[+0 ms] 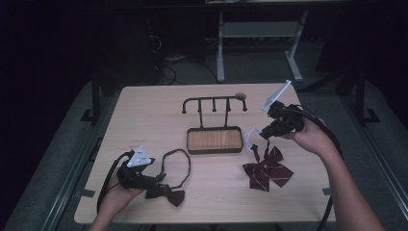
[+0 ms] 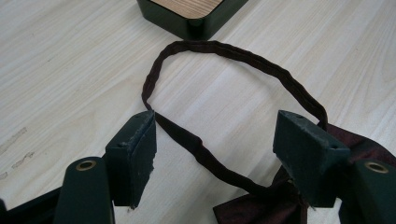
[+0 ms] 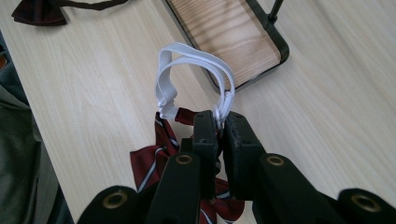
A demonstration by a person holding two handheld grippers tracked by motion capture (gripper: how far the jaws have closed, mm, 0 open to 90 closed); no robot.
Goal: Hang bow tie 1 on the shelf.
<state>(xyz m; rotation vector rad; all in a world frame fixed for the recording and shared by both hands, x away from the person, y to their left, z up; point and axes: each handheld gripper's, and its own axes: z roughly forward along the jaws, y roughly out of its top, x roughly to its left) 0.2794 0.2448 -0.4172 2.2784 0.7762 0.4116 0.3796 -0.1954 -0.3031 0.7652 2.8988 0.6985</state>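
Two bow ties are in play. Right gripper (image 3: pixel 219 122) is clamped on the white elastic strap (image 3: pixel 187 56) of the striped red bow tie (image 1: pixel 267 173), right of centre in the high view, its bow dangling limp. Soft and light, it should be gripped by the strap. Left gripper (image 2: pixel 215 149) gapes over the dark bow tie (image 1: pixel 166 194), lower left. Stand (image 1: pixel 214 139) sits centre, with bare table (image 1: pixel 144 110) around it.
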